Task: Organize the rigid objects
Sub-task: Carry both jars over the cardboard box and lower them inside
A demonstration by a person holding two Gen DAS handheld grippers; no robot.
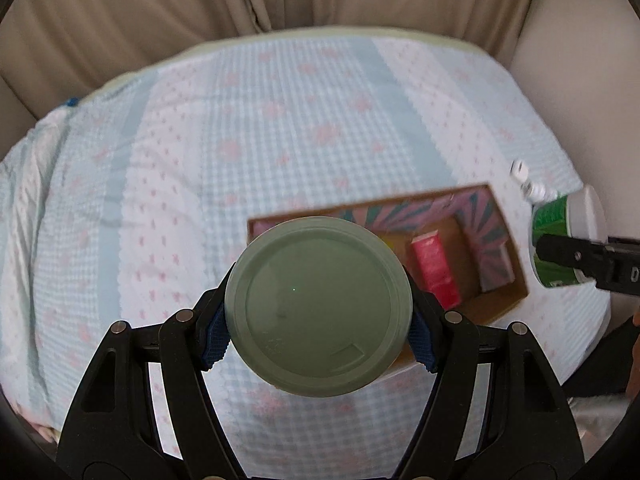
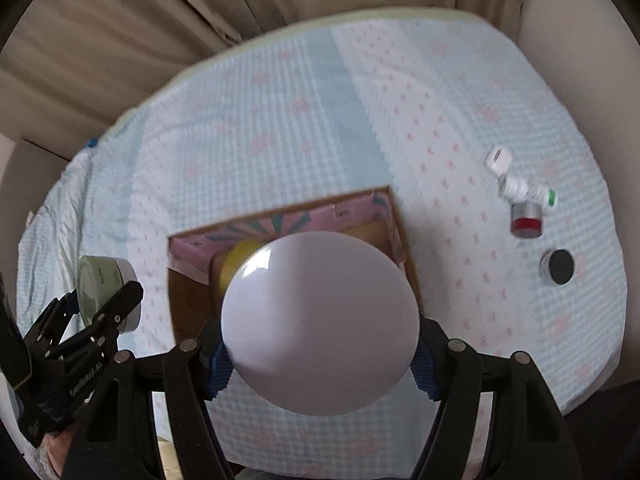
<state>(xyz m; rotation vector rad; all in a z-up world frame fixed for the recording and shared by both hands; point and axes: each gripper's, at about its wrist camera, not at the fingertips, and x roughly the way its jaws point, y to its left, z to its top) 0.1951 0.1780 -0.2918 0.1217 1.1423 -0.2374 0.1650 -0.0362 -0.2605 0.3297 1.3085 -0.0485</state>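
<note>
My left claw (image 1: 318,326) grips a green-lidded jar (image 1: 318,306); my right claw (image 2: 320,354) grips a white-based container (image 2: 320,322) — both pads pressed on, above the open cardboard box (image 1: 502,236) on the bed (image 1: 240,140). A pipe fitting (image 2: 516,184) lies far right.

We see a bed with a light blue sheet (image 1: 248,128) on it. The sheet has small checks and little pink flowers, and some plain blue stripes run along it. At one far corner of the sheet there is a small dark blue bit (image 1: 73,101), and we cannot tell what it is. Behind the bed hang long beige curtains (image 1: 132,8) with soft folds. Beside them is a plain pale wall (image 2: 580,40).
</note>
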